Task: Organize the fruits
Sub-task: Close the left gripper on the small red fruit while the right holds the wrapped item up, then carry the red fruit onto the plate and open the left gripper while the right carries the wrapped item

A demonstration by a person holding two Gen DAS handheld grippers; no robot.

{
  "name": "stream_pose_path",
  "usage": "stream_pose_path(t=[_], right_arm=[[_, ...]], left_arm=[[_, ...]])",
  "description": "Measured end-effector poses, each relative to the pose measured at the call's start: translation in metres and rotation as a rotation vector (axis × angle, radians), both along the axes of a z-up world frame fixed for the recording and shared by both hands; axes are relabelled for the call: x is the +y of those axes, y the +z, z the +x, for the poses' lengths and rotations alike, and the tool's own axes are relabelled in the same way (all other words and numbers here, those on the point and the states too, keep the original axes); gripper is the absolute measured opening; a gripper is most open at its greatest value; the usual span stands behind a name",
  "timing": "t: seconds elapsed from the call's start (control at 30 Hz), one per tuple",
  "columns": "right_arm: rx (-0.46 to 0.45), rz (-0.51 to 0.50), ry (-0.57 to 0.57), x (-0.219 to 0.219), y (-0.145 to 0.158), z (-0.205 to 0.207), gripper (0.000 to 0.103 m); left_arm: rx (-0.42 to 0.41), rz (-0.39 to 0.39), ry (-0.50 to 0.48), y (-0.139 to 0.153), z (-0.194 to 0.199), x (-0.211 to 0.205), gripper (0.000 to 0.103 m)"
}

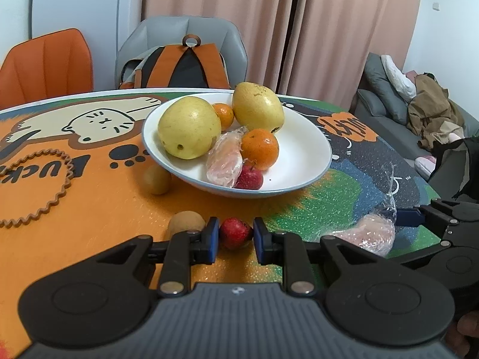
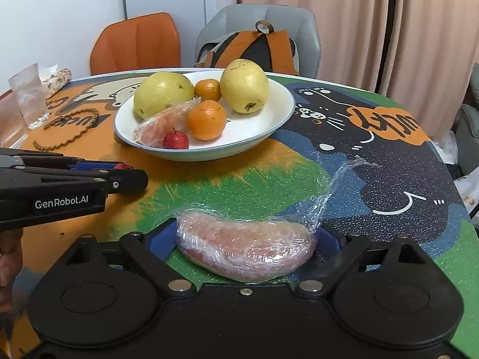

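Left wrist view: the left tongs [image 1: 236, 234] are clamped on a small red round fruit [image 1: 235, 232] resting on the colourful cartoon-printed surface [image 1: 98, 209]. The right tongs [image 2: 245, 240] stand apart around a plastic-wrapped pink fruit slice [image 2: 244, 246], near the white bowl [image 2: 278, 110] of fruit.

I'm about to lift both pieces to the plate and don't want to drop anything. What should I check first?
1. Left gripper shut on the small red fruit: ok, pads at both its sides.
2. Right gripper gripping the wrapped fruit piece: not ok, it lies between the jaws and pad contact isn't visible.
3. Free room on the plate: ok, its right side is bare.
4. Brown fruit beside the left pad, clear of the lift: cannot tell.
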State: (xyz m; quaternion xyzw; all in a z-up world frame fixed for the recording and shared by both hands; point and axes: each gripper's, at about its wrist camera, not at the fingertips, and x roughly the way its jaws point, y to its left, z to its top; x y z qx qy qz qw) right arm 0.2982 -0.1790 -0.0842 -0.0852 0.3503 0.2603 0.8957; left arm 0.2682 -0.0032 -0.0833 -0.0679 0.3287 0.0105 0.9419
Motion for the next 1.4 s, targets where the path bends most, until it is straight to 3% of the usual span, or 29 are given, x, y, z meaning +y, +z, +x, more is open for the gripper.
stream_pose_path(t=[0.73,1.4], right_arm=[[-0.089,0.063,-0.017,-0.016,0.038,-0.012,0.09],[-0.114,0.084,-0.04,-0.031,0.044,0.003,0.09]], left_arm=[[-0.107,-0.019,-0.009,0.042,-0.021,0.002,0.022],[-0.134,0.02,0.03,0.051,0.02,0.015,0.022]])
